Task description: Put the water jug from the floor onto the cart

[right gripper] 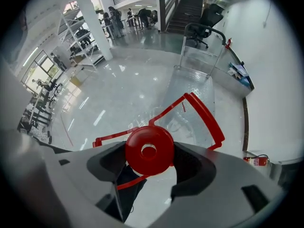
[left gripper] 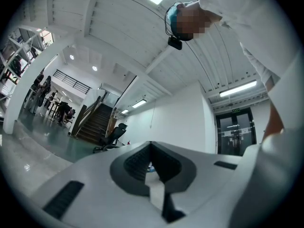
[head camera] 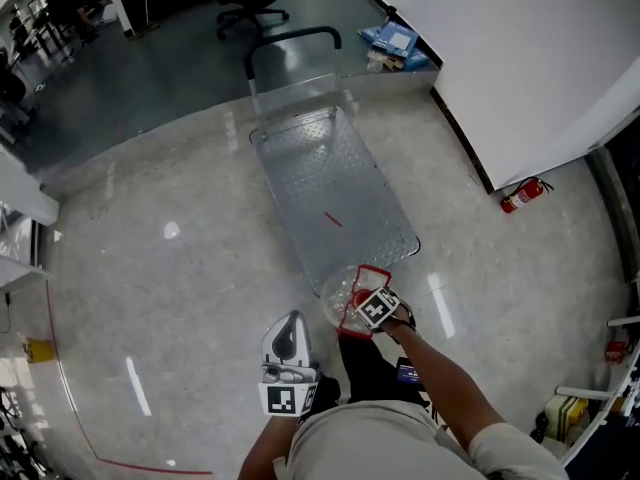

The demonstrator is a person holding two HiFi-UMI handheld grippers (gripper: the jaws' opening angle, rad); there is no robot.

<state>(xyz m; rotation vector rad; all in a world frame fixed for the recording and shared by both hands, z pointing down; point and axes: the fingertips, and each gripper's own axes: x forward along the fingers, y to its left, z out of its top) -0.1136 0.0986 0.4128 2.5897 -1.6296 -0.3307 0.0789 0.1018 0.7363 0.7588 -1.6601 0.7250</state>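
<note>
A clear water jug point(head camera: 338, 293) with a red cap point(right gripper: 148, 150) and red carry handle point(right gripper: 202, 113) is at the near end of the cart point(head camera: 330, 188). My right gripper point(head camera: 360, 306) is above it, shut on the red cap, one jaw on each side. Whether the jug's base rests on the floor or hangs is hidden. The cart is a flat platform with a dark push handle point(head camera: 293, 38) at its far end, also seen past the jug in the right gripper view point(right gripper: 192, 80). My left gripper point(head camera: 287, 326) is close to my body, pointing up at the ceiling, shut and empty point(left gripper: 152, 167).
A red fire extinguisher point(head camera: 524, 195) lies by the white wall at right. A blue box of items point(head camera: 395, 43) sits beyond the cart by the wall. An office chair point(head camera: 252, 3) stands at the far end. Shelving and people are far off at the left.
</note>
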